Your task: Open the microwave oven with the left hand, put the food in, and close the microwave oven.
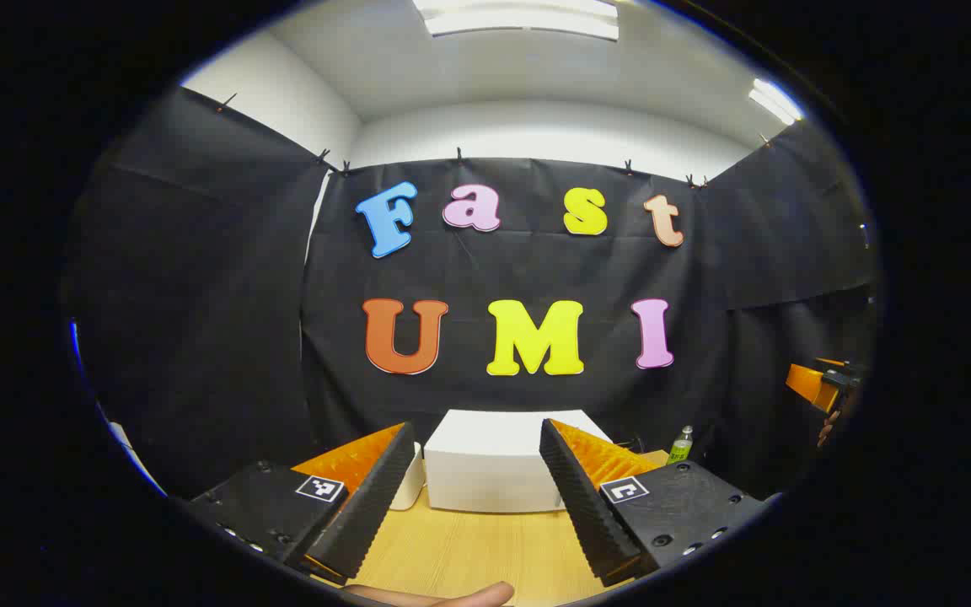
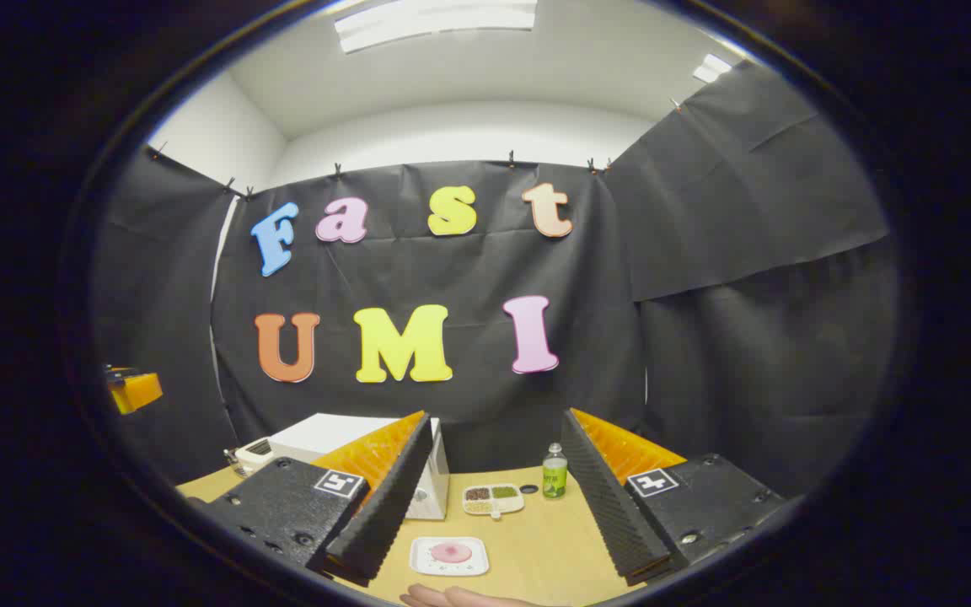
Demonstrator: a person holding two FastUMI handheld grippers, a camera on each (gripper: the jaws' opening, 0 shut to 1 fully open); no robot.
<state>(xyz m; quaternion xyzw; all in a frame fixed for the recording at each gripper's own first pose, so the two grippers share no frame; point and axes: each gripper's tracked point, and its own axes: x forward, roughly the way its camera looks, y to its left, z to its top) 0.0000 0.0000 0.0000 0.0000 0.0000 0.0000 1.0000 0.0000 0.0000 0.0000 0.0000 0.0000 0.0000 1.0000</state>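
White microwave (image 1: 494, 464) sits shut at twelve o'clock on the desk (image 1: 469, 552), left tool (image 1: 475, 497) spread empty to open it, right tool (image 2: 494, 497) equally unclenched above the food (image 2: 450, 554).

Bare table (image 2: 536, 548) before microwave (image 1: 494, 459); bottle (image 2: 555, 472), tray (image 2: 493, 499), plate (image 2: 450, 555) rightward

Matt white microwave (image 1: 494, 462) on a smooth wood-grain table (image 1: 469, 552), backed by matt black cloth.
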